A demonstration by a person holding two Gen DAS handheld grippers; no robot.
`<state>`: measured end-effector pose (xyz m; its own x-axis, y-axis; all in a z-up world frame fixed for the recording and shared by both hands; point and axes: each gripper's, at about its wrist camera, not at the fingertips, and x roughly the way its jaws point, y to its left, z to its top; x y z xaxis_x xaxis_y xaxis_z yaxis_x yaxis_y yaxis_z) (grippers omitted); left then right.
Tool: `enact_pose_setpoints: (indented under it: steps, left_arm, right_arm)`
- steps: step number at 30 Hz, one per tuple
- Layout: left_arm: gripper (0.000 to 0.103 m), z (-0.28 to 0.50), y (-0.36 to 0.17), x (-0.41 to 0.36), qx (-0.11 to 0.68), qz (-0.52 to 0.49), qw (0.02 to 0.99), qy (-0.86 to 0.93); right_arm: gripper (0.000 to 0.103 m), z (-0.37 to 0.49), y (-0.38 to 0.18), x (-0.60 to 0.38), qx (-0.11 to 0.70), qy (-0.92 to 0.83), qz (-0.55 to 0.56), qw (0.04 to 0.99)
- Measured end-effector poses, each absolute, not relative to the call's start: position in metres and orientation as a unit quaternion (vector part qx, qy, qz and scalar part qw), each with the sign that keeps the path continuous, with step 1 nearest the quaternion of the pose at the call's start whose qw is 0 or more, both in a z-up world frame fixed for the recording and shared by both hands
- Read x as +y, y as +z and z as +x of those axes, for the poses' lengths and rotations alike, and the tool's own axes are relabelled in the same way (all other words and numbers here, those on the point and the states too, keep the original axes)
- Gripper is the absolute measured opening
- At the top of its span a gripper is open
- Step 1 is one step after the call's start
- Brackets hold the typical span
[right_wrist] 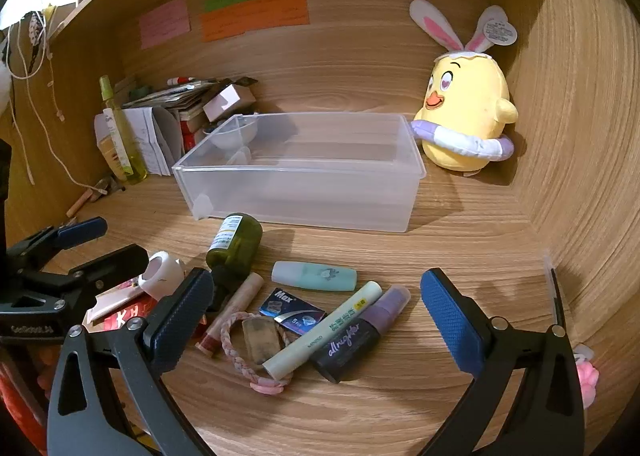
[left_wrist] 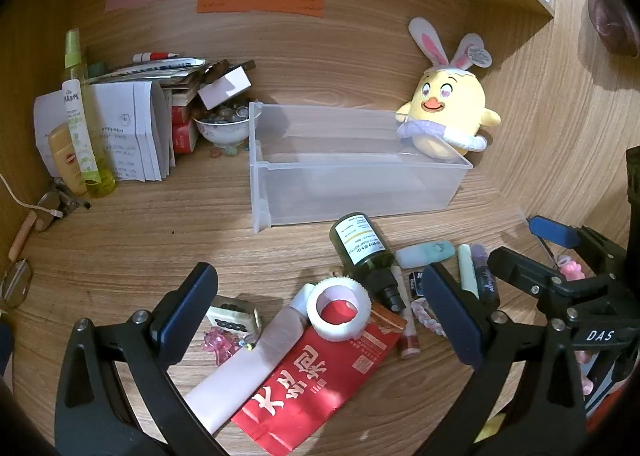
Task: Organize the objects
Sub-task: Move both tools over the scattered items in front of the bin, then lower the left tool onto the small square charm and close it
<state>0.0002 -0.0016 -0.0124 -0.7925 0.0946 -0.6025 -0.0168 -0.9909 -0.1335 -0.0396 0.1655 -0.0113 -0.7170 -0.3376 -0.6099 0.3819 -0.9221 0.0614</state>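
A clear plastic bin stands empty on the wooden desk. In front of it lie a dark green bottle, a white tape roll, a red packet, a mint case, a pale tube, a purple spray bottle, a small blue box and a pink braided band. My left gripper is open over the tape roll and packet. My right gripper is open over the tube and spray bottle.
A yellow plush chick sits right of the bin. Papers, a tall yellow-green bottle and a bowl of beads crowd the back left. Wooden walls close the back and right side.
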Motion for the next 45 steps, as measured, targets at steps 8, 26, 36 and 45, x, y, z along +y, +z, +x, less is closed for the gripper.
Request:
enact_pose_setpoints:
  steps: [8,26,36,45]
  left_arm:
    - [0.103,0.003,-0.011,0.000,-0.054,-0.312,0.027,0.948]
    - [0.103,0.010,-0.008,-0.003,-0.058,-0.294,0.033,0.954]
    - [0.088,0.007,-0.012,-0.006,-0.056,-0.299,0.043,0.952]
    - [0.078,0.005,-0.016,-0.027,-0.072,-0.316,0.035,0.945]
  right_arm:
    - [0.103,-0.038,-0.011,0.164,0.040,-0.928,0.317,0.190]
    - [0.103,-0.033,-0.011,0.162,0.038,-0.928,0.307,0.205]
    - [0.102,-0.039,-0.016,0.164,0.029,-0.926,0.315,0.208]
    - [0.091,-0.051,-0.024,0.177,0.038,-0.928,0.328,0.172]
